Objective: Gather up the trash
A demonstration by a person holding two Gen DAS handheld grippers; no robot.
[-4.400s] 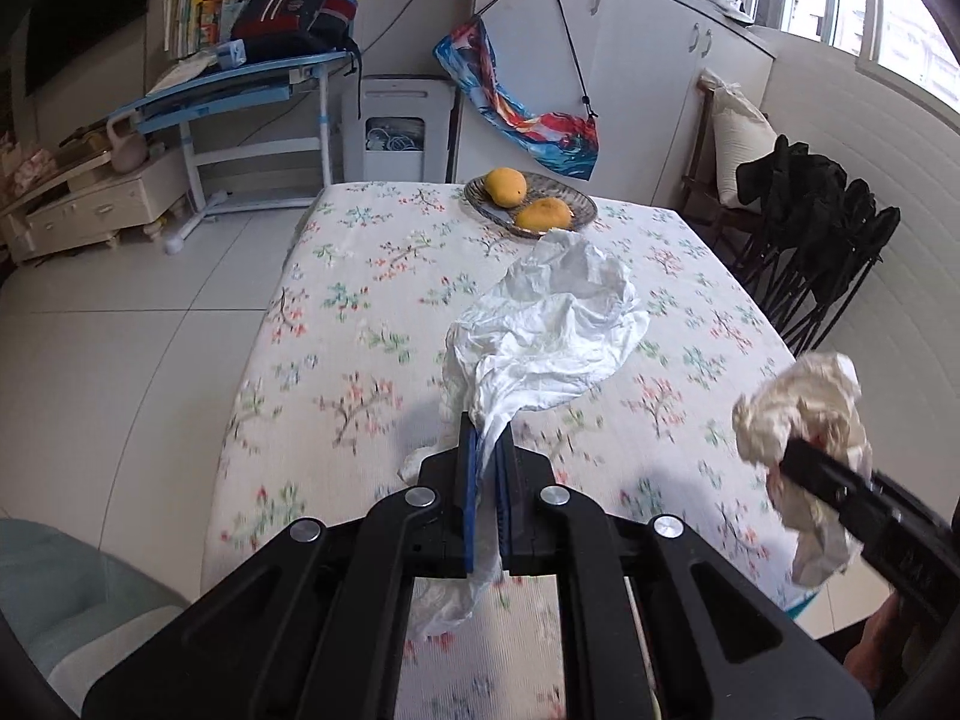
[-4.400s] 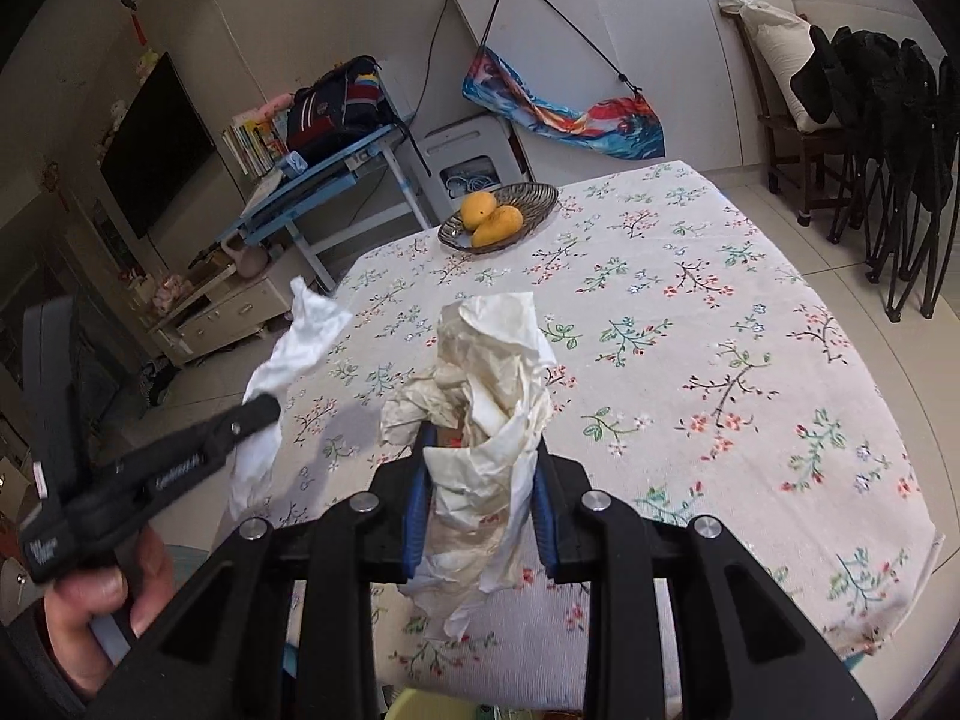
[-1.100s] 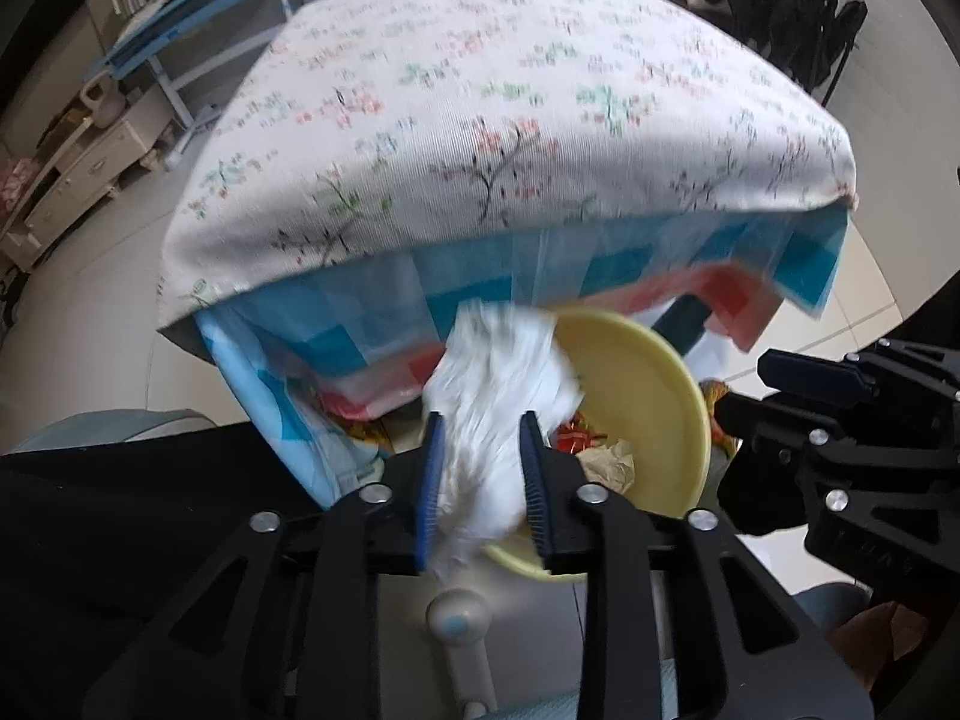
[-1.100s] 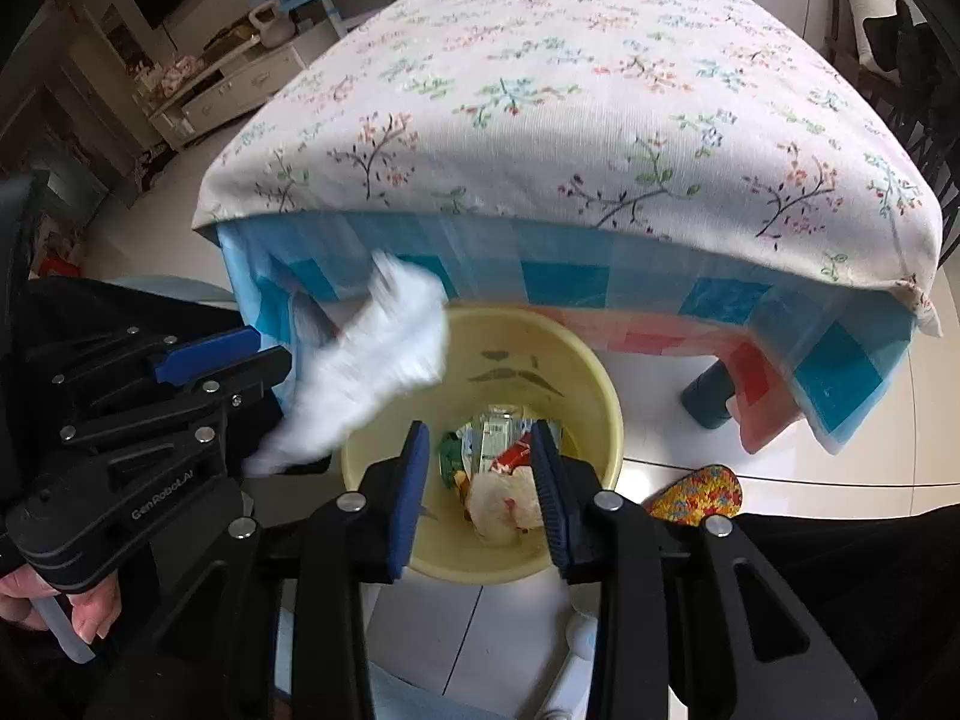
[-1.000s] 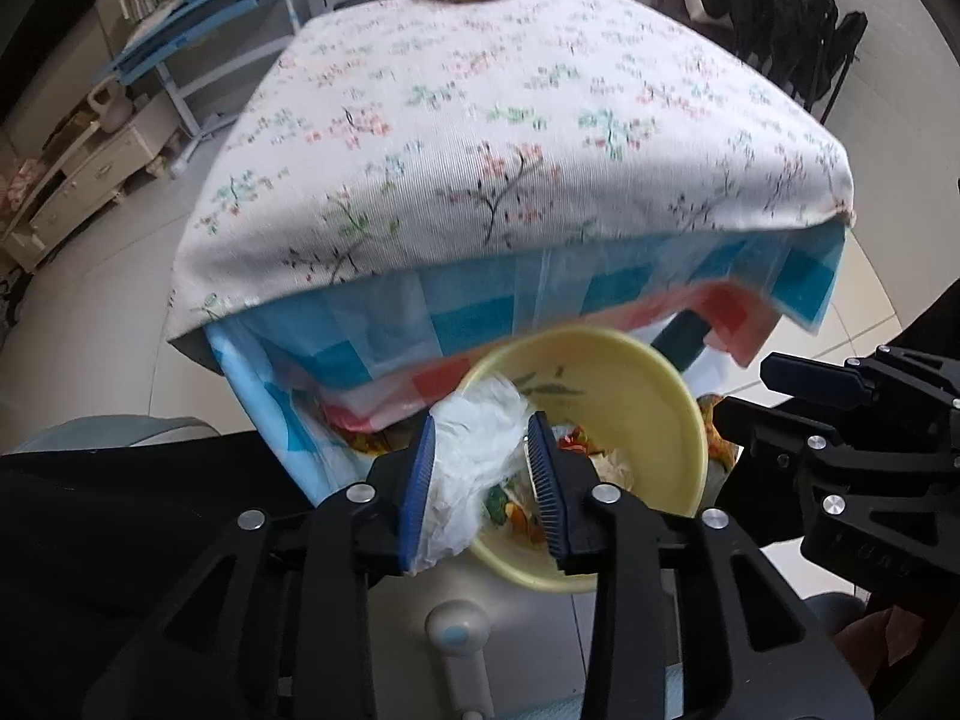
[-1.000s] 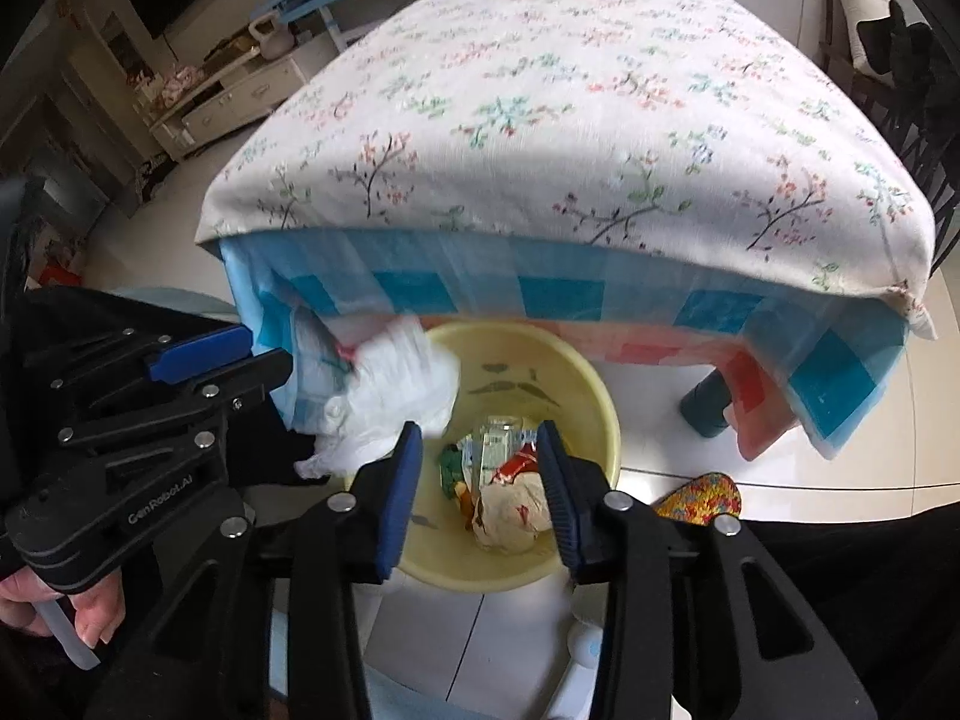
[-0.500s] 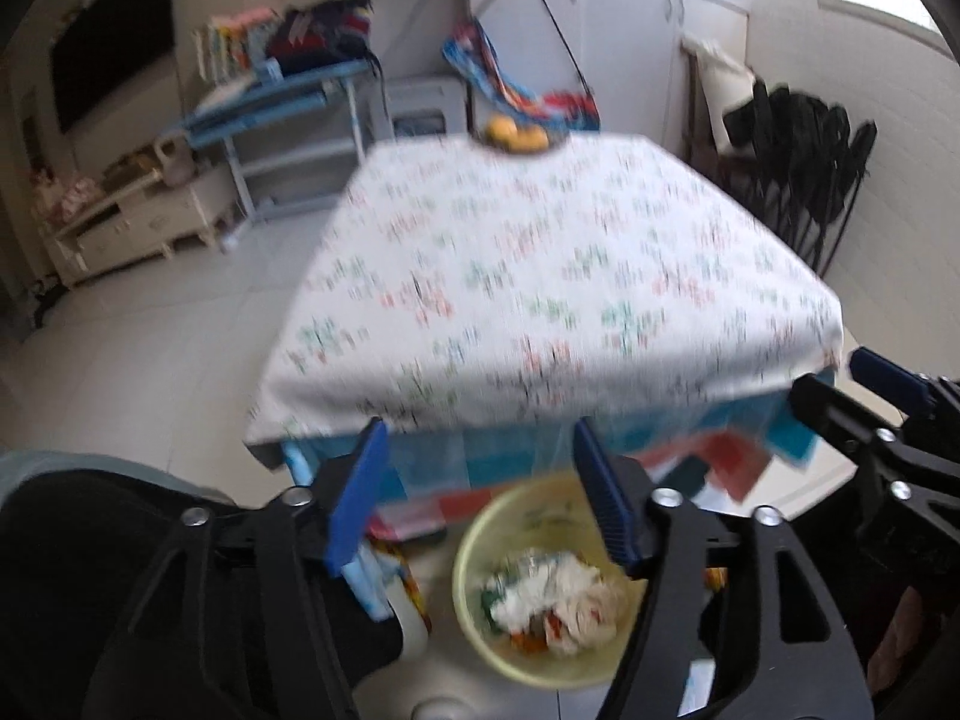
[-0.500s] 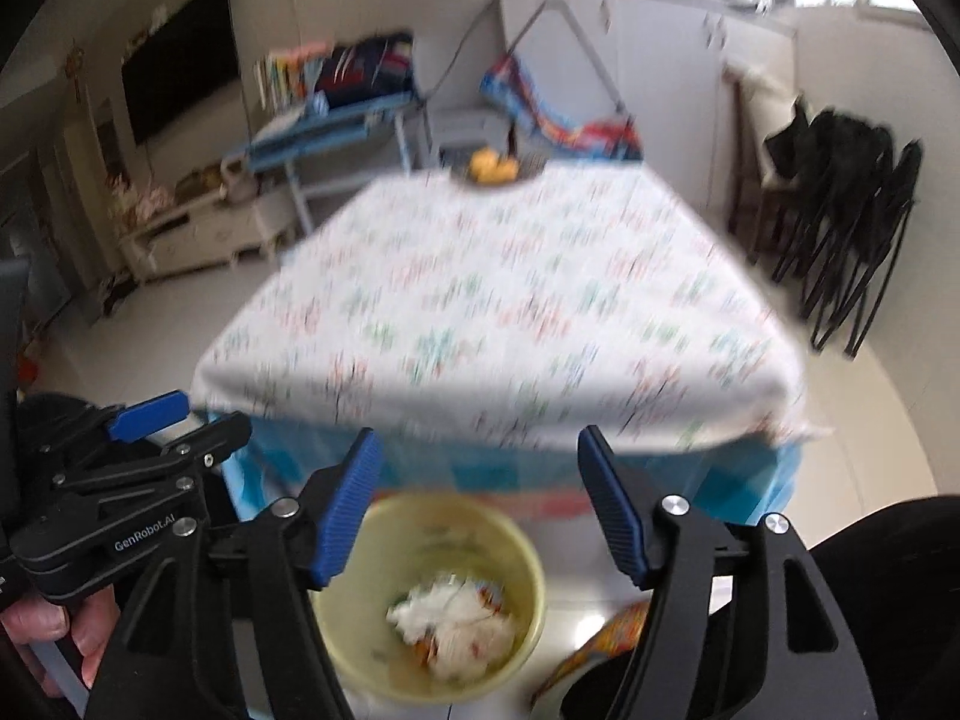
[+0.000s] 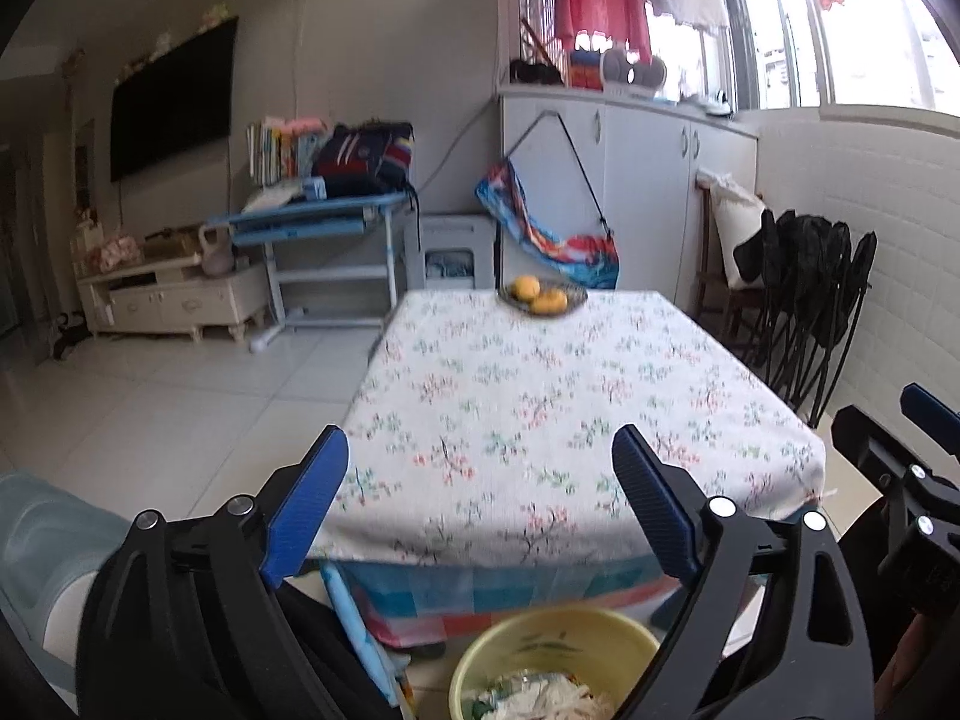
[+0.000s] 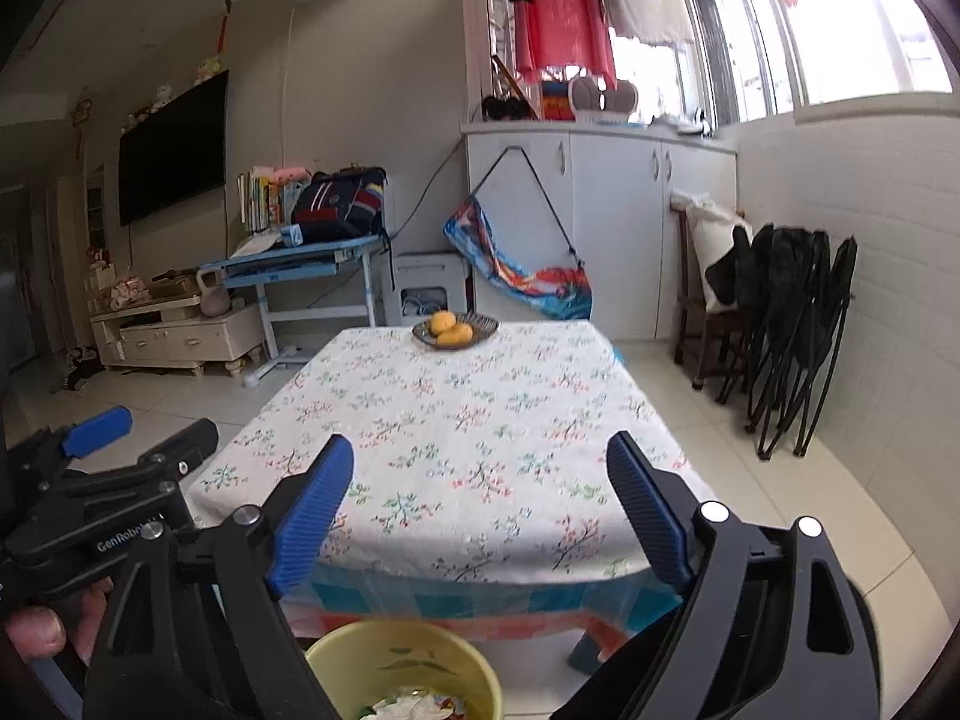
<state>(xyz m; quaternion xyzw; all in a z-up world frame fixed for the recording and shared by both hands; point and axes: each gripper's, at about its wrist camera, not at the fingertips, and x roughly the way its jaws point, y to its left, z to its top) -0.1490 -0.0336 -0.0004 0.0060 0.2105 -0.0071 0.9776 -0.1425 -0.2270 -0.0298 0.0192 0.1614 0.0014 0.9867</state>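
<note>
The round yellow plastic trash basin (image 9: 555, 657) sat at the bottom centre of both wrist views, on the floor just in front of the table's near edge, below your grippers. Crumpled white paper and wrappers (image 9: 543, 699) lay inside it, low in the frame and partly cut off. No loose trash showed on the white floral tablecloth (image 9: 540, 420) of the table, only the dark dish of yellow-orange fruit (image 9: 542, 297) at the far end, upper centre.

Your left gripper (image 9: 480, 510) was spread wide with nothing between its blue pads (image 9: 306, 507). Your right gripper (image 10: 480, 510) was the same: wide apart, empty. Both pointed roughly level across the tabletop toward the far wall, side by side and near each other; each one's black frame showed at the edge of the other's view.

My read: the basin was about equally close to both hands, and almost straight down from them rather than ahead. The basin is round, so it had no long axis to line up with. If more trash was left, it was outside these frames, so the next reach turned on finding it first.
</note>
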